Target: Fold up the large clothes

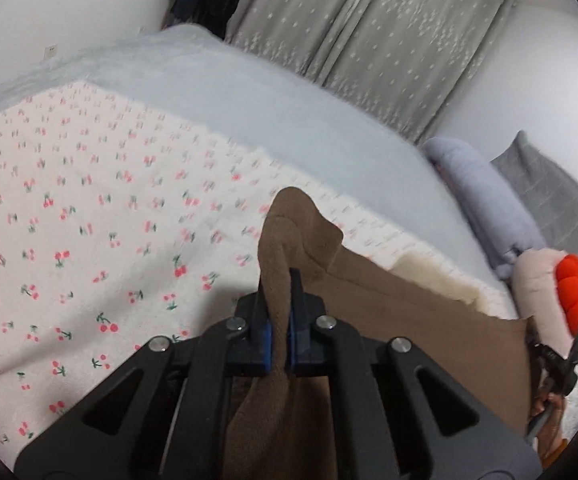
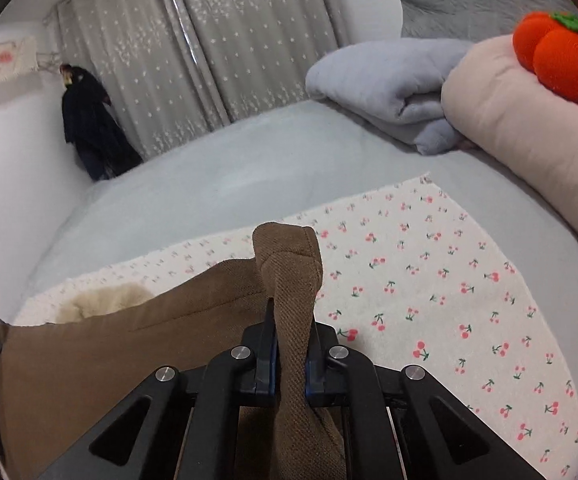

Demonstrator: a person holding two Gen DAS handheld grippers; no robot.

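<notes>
Pillows (image 2: pixel 529 152) flank the cherry-print sheet (image 2: pixel 429 300); left gripper (image 1: pixel 279 300) and right gripper (image 2: pixel 291 320) each clamp brown garment (image 2: pixel 109 344), seemingly fleece-lined.

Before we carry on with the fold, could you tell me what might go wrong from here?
1. Each gripper, left and right, pinches only a small bunched corner of the brown garment; the thick cloth might slip out when pulled.
2. The span between them looks taut, so uneven pulling could skew the fold.
3. A cream fleece piece lies beyond the garment's edge on the cherry sheet; lowering there might trap it.
</notes>
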